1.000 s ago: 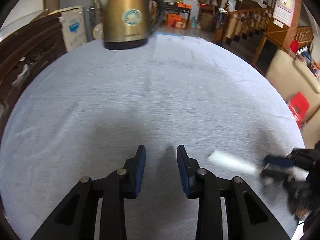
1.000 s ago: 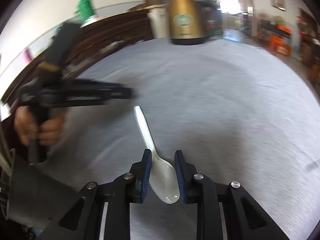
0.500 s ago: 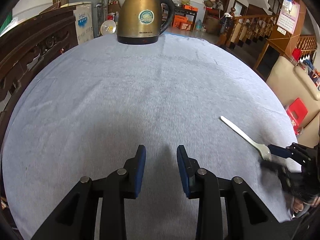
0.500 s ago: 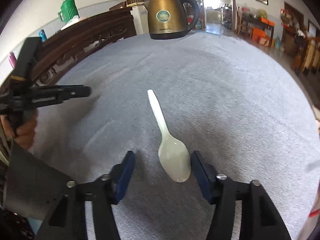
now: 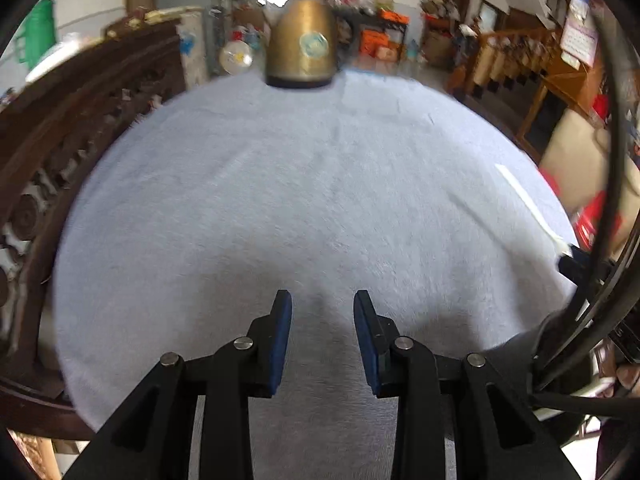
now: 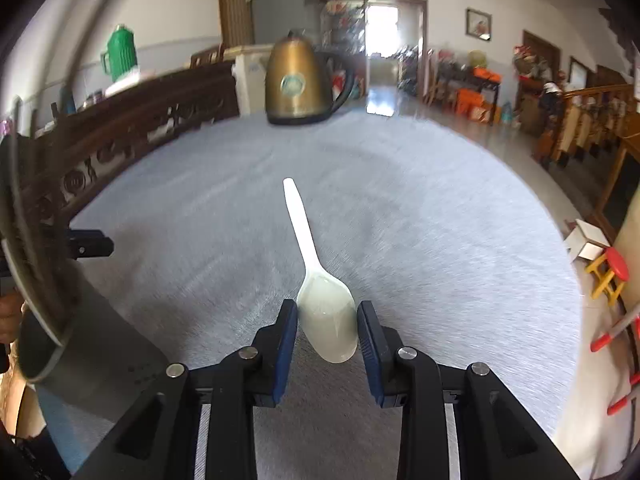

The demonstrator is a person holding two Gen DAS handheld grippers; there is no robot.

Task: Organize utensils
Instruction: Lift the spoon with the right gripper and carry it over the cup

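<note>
Grey-clothed bench point(image 6: 440, 220), kettle point(image 6: 298, 84) far: right gripper point(image 6: 327, 320) fingers grip the white spoon point(image 6: 326, 312) bowl, handle pointing away; left gripper point(image 5: 322, 320) open, empty

Each hand-held gripper is built the same. The left hand-held gripper point(image 5: 322, 336) and the right hand-held gripper point(image 6: 327, 342) have matte black plastic links in a fork shape, with triangular cut-outs low in the frame. Round silver screws sit on the joints. The inner faces of the fingers point(image 6: 286, 344) carry dark blue pads. A thin black cable point(image 5: 608, 160) curves down the right edge of the left wrist view. Skin of a hand point(image 6: 10, 316) shows at the left edge, blurred.
</note>
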